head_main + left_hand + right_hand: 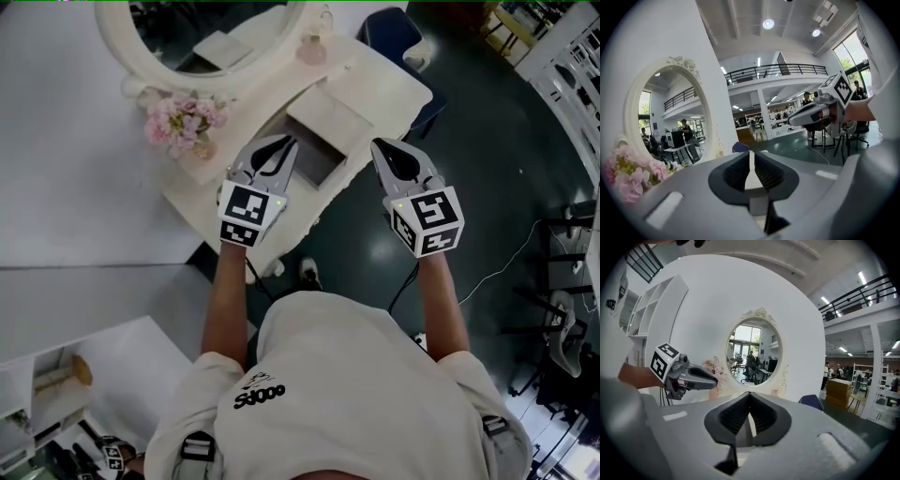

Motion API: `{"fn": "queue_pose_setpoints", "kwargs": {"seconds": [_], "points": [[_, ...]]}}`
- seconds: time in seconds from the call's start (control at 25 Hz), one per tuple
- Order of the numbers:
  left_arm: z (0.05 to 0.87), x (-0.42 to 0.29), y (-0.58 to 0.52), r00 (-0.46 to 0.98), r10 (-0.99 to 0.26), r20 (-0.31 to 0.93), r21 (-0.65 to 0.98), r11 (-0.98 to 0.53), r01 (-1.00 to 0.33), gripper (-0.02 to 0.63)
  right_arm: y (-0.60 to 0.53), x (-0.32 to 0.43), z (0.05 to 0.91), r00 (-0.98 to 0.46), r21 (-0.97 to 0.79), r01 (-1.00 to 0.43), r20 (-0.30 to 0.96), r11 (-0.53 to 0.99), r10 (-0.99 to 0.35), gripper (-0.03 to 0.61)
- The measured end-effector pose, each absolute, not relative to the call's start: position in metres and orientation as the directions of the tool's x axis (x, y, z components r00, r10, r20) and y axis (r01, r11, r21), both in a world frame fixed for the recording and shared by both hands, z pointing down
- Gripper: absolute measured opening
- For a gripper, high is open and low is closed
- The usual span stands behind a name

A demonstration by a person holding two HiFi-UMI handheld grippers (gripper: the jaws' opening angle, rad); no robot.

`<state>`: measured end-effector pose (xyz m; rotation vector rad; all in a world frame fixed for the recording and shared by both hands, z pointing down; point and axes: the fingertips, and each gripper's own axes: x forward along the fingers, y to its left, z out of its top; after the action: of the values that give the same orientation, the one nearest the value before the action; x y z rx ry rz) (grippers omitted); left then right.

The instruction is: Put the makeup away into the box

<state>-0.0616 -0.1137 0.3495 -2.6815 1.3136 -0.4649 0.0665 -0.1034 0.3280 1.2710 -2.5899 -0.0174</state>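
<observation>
white bench point(384, 89), seen from above.
- box point(317, 161): open, at the bench's near edge, between the two grippers.
- small pink bottle point(311, 49): beside the round mirror point(112, 42), apart from the box.
- pink flowers point(183, 120): left end.
- left gripper point(287, 143): fingers slightly apart, empty.
- right gripper point(379, 146): fingers together, empty.
</observation>
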Motion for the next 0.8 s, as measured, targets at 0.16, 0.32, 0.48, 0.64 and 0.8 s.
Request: {"fn": "queue_pose_setpoints", "kwargs": {"seconds": [0.16,0.32,0.48,0.64,0.8], "points": [[0.383,-0.085,-0.134,0.53,-0.789,0.31,-0.224,-0.602,-0.766,0.018,-0.127,0.046,0.347,-0.603,0.109,-0.756,0.269,0.646,-0.751,0.002],[0.41,-0.111,-0.147,0.482,-0.793,0.372,-0.177,-0.57,-0.802,0.018,-0.141,0.025,0.367,-0.628,0.11,-0.721,0.312,0.684,-0.713,0.002],[0.435,-0.129,-0.148,0.416,-0.813,0.408,-0.134,-0.504,-0.853,0.017,-0.15,0.009,0.385,-0.66,0.099,-0.68,0.35,0.727,-0.665,0.002],[0.459,-0.139,-0.147,0.367,-0.813,0.453,-0.097,-0.454,-0.886,0.017,-0.161,-0.008,0.401,-0.704,0.08,-0.624,0.374,0.777,-0.604,0.002],[0.485,-0.146,-0.142,0.293,-0.802,0.521,-0.083,-0.389,-0.917,0.018,-0.171,-0.024,0.414,-0.758,0.06,-0.54,0.399,0.84,-0.516,0.002]]}}
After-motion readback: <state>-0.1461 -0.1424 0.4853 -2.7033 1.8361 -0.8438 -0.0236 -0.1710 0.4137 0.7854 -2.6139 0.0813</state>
